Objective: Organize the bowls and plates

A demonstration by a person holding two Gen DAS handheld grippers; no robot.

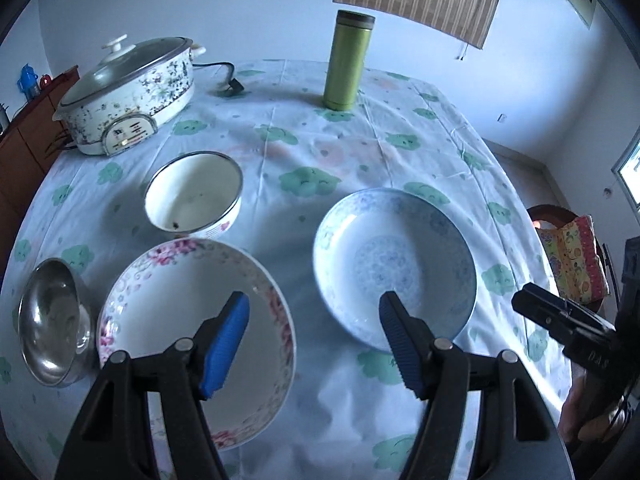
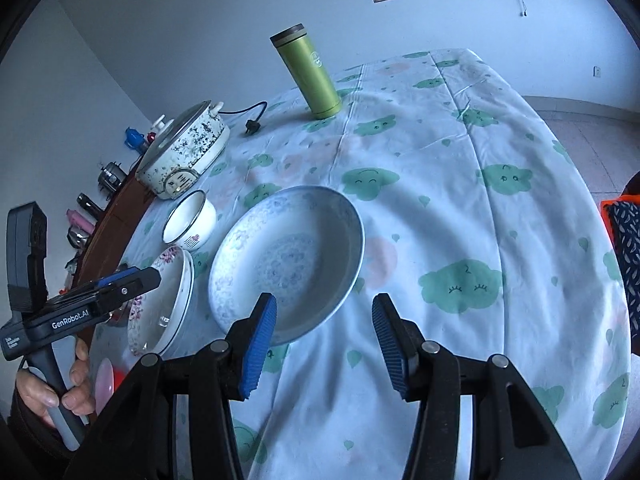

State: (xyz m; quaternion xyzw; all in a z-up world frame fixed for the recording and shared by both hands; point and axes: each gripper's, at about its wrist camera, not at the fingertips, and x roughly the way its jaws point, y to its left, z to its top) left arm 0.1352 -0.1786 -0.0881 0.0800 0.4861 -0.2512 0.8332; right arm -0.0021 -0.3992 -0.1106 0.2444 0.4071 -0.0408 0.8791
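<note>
A blue-patterned deep plate (image 1: 396,264) (image 2: 288,256) lies on the flowered tablecloth (image 1: 320,140). To its left is a pink floral plate (image 1: 196,340) (image 2: 160,304). Behind that stands a white enamel bowl (image 1: 194,196) (image 2: 190,220). A steel bowl (image 1: 52,320) sits tilted at the far left. My left gripper (image 1: 313,300) hangs open over the gap between the two plates, holding nothing. My right gripper (image 2: 324,300) is open above the near rim of the blue plate, nothing between its pads. Each gripper shows in the other's view: right gripper (image 1: 560,320), left gripper (image 2: 120,284).
A lidded electric pot (image 1: 128,92) (image 2: 184,152) with its cord stands at the back left, and a green thermos (image 1: 348,64) (image 2: 308,76) at the back middle. A wooden cabinet (image 1: 24,152) borders the table's left. A chair with a cushion (image 1: 572,256) stands at the right.
</note>
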